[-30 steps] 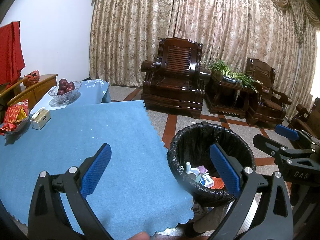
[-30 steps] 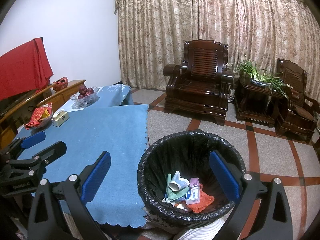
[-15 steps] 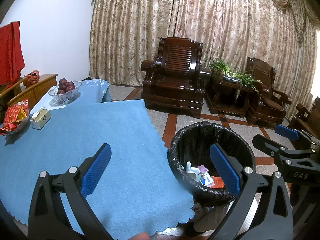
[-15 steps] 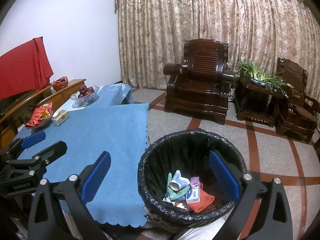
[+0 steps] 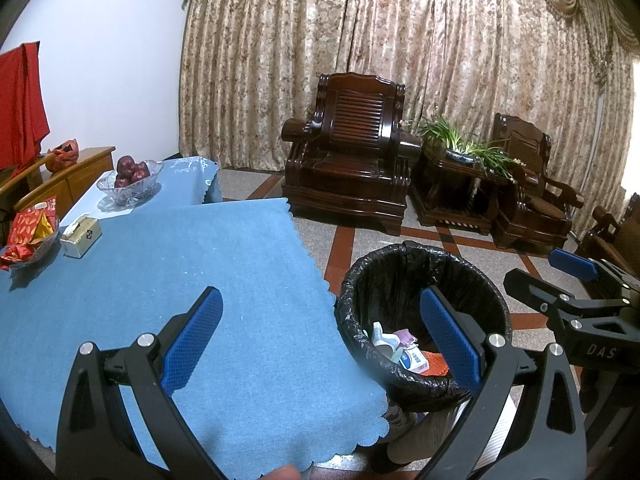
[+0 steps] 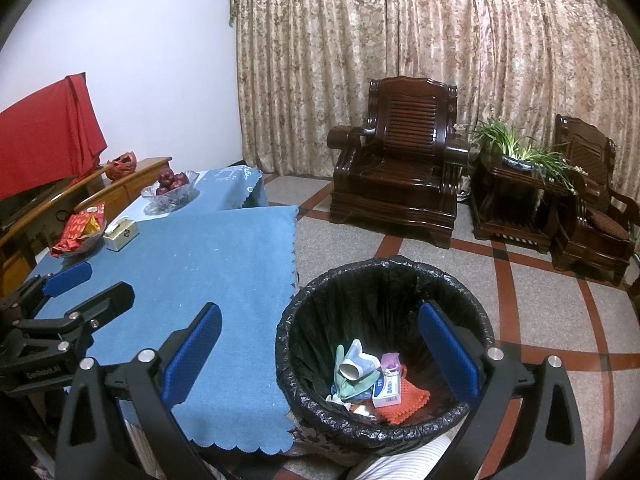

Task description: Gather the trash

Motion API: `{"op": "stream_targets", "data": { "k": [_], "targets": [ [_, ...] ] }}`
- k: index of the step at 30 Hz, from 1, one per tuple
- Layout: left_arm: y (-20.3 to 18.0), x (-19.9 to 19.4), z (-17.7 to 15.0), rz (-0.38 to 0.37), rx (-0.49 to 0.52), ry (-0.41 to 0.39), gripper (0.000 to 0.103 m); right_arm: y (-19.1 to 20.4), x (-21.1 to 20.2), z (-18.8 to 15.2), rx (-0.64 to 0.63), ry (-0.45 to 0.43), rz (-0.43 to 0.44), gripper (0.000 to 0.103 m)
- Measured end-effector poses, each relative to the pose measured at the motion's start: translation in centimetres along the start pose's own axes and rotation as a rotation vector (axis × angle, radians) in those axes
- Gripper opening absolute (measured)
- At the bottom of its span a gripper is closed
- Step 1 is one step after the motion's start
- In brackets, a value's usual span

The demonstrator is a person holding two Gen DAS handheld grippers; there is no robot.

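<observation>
at far left a bowl of red snack packets (image 6: pixel 78 234) and a small tissue box (image 6: pixel 121 233) sit on the blue tablecloth (image 6: pixel 208 264), with a glass fruit bowl (image 6: pixel 171 190) behind them. the left gripper (image 5: pixel 320 338) hangs over the cloth's near edge, jaws spread wide and holding nothing. right of the table stands the bin (image 6: pixel 384 352), upright, its black-lined mouth facing up. the trash (image 6: pixel 370 380) lies heaped at its bottom: a crumpled paper cup tipped on its side with its open mouth toward the camera, a small white box lying flat, an orange cloth. the right gripper (image 6: pixel 320 356) hovers above the bin, fingers parted wide, empty.
</observation>
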State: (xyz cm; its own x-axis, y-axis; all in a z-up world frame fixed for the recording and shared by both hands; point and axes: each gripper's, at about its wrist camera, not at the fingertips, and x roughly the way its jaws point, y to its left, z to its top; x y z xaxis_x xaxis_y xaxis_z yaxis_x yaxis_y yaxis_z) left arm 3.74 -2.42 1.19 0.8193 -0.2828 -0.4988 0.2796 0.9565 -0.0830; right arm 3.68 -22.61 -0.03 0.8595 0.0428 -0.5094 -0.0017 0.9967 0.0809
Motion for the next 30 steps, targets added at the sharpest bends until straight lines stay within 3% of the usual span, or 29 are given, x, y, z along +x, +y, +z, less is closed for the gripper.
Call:
{"op": "stream_targets", "data": {
  "k": [30],
  "targets": [
    [-0.21,-0.17,0.27,0.001,0.000,0.004,0.096,0.12,0.07,0.03,-0.001,0.004,0.001,0.097]
  ]
}}
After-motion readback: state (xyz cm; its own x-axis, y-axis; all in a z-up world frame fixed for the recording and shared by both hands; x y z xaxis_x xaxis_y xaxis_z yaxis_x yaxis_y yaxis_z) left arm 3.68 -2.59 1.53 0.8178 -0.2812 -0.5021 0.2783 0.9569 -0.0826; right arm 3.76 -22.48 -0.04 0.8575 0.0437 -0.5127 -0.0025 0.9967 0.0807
